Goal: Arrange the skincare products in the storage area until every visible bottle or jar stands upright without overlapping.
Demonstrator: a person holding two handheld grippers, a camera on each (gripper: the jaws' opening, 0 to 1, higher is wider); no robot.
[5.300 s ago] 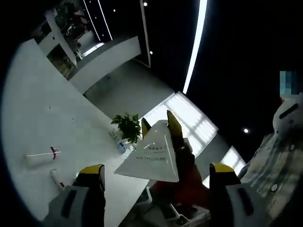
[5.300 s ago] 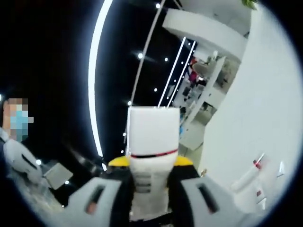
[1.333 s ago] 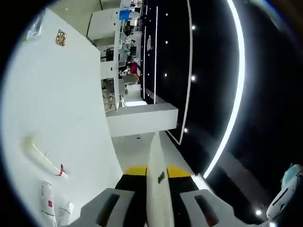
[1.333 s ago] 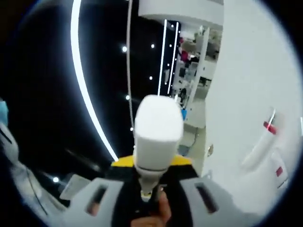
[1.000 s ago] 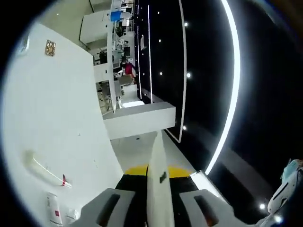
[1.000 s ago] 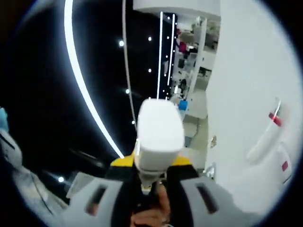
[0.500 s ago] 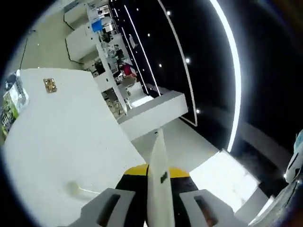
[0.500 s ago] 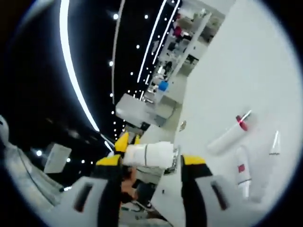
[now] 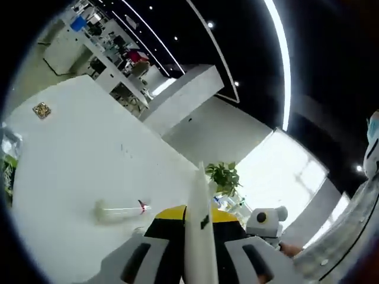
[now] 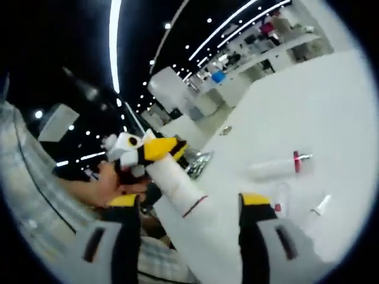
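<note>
White tube (image 9: 199,236) seen edge-on in left claw (image 9: 199,236), lower end cut by frame bottom, label unreadable. Blurred tube (image 9: 118,209) on desk (image 9: 77,154) left of claw, red band only detail. In right gripper view, tube (image 10: 195,231) between right claw's (image 10: 186,207) tips runs off bottom edge; small items (image 10: 317,207) right of claw too blurred to identify.

Right claw (image 10: 189,207), yellow-tipped jaws spread wide, nothing pinched between them. Between the jaws, a white squeeze tube with a thin red band (image 10: 180,189) slants up-left; its far end is held by the left claw (image 10: 155,148), yellow tips closed on it, a person's hand (image 10: 109,177) behind. White tabletop (image 10: 308,100) to the right. On it, a white bottle with a red collar (image 10: 273,167) lies flat. Nearer, a small white tube (image 10: 317,208) also lies flat, apart from the bottle.
</note>
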